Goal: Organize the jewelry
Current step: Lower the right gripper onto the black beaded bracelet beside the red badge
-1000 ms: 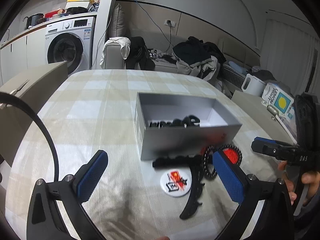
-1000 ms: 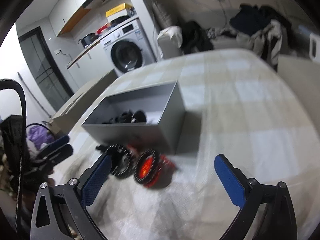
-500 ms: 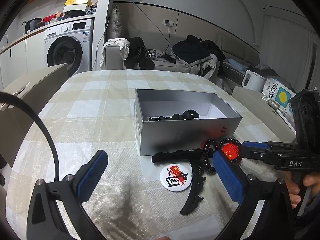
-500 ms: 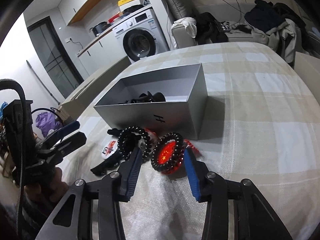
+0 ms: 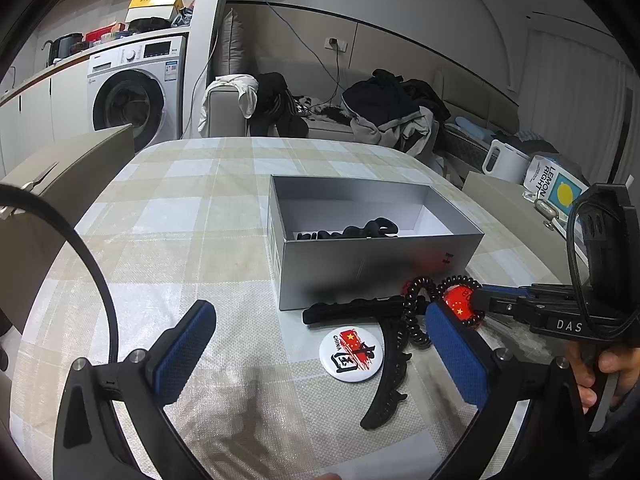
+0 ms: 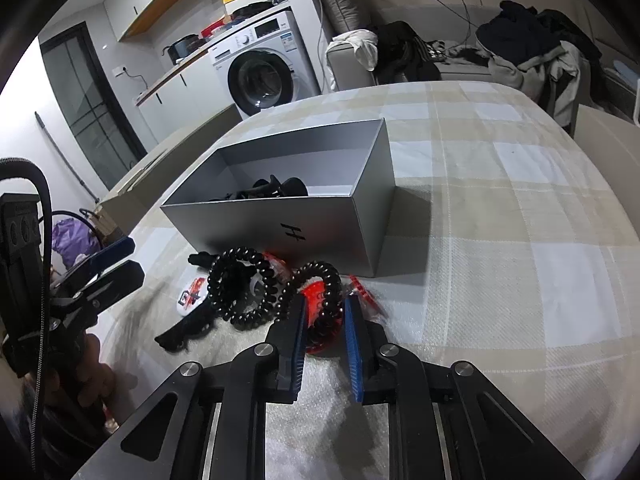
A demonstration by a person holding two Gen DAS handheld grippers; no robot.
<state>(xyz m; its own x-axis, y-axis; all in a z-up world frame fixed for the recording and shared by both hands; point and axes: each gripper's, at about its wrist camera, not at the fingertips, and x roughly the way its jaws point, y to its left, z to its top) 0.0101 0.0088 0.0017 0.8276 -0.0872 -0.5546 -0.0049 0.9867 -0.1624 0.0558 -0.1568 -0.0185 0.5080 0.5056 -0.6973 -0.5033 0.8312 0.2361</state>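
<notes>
A grey open box (image 5: pixel 372 256) (image 6: pixel 288 200) sits mid-table with black hair items inside. In front of it lie a black hair clip (image 5: pixel 390 376), a white round badge (image 5: pixel 352 354), a black spiral hair tie (image 6: pixel 240 288) and a second spiral tie around a red badge (image 6: pixel 320 296) (image 5: pixel 460 304). My right gripper (image 6: pixel 324 336) is shut on that spiral tie and red badge; it also shows in the left wrist view (image 5: pixel 480 300). My left gripper (image 5: pixel 320 352) is open and empty above the white badge.
The table has a checked cloth (image 5: pixel 180 220). A beige chair back (image 5: pixel 60 168) stands at the left edge. A washing machine (image 5: pixel 132 92) and a sofa with clothes (image 5: pixel 380 108) are beyond. A kettle (image 5: pixel 504 162) stands at right.
My right gripper has closed from wide open onto the spiral tie with the red badge. My left gripper has stayed open and almost still.
</notes>
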